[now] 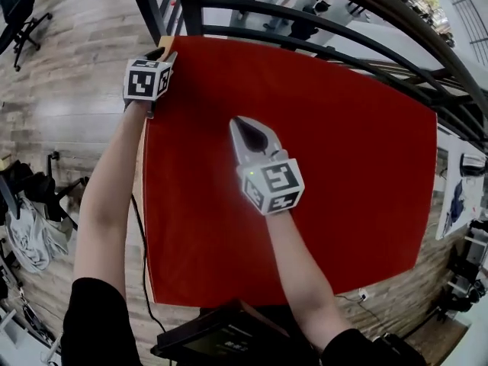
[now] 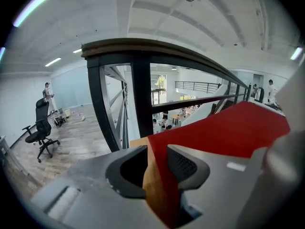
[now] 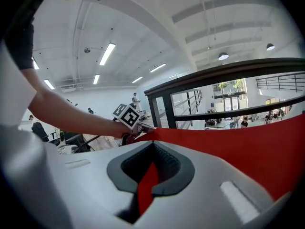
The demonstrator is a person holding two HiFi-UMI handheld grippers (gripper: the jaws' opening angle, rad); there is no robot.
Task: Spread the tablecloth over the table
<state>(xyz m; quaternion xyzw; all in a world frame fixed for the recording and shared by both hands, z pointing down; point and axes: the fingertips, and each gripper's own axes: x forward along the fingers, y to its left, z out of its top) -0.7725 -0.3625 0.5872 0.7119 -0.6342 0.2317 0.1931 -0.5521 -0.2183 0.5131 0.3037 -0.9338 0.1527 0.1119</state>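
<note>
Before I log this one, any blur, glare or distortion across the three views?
Head view: sharp and evenly lit, but the fisheye bows the railing and the tablecloth edges. Left gripper view: black vignette corners, with a ceiling light smeared at upper left. Right gripper view: the strip lights glare white, and the corners are dark.

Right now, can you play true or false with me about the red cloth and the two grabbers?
1. The tablecloth is red. True.
2. The left gripper is at the cloth's corner beside the railing. True.
3. The left gripper's jaws are shut tight. False: they stand apart, with the cloth's edge between them.
4. The right gripper has its jaws together. True.
5. The right gripper is at that corner too. False: it is over the tablecloth, away from its corners.
6. The office chair sits on the tablecloth. False: it stands on the wooden floor.
</note>
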